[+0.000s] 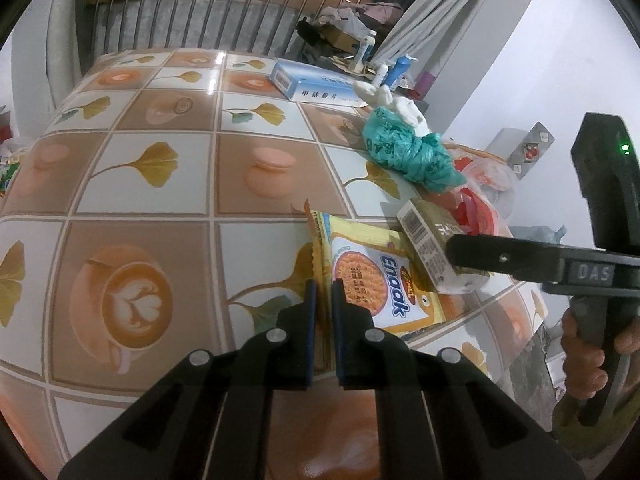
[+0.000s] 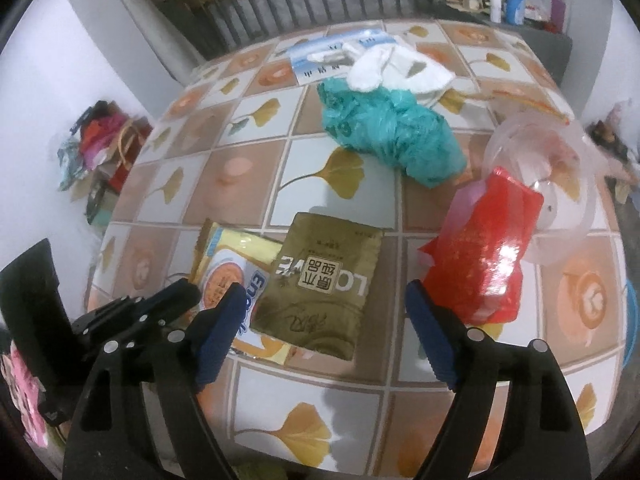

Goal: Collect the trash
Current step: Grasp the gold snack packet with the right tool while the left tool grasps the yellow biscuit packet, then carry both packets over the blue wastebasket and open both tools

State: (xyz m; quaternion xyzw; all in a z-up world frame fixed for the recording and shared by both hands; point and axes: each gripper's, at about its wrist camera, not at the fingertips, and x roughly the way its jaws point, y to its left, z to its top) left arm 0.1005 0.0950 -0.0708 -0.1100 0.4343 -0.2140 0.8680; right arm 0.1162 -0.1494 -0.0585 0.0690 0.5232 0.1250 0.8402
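Observation:
A yellow Enaak snack packet [image 1: 372, 280] lies near the table's front edge. My left gripper [image 1: 324, 292] is shut on its left edge, and its black fingertips [image 2: 176, 296] show at the lower left of the right wrist view. A gold box [image 2: 320, 280] rests partly on the yellow packet [image 2: 224, 264]. My right gripper [image 2: 325, 292] stands open, one blue pad on either side of the box without pressing it. In the left wrist view one of its black fingers [image 1: 500, 256] crosses in front of the gold box [image 1: 428, 240].
On the tile-patterned table [image 2: 304, 168] lie a teal plastic bag [image 2: 384, 132], white crumpled paper [image 2: 392, 64], a blue and white medicine box [image 1: 308, 80], a red packet [image 2: 484, 248] and a clear plastic container [image 2: 548, 168]. A hand [image 1: 580, 360] holds the right gripper's handle.

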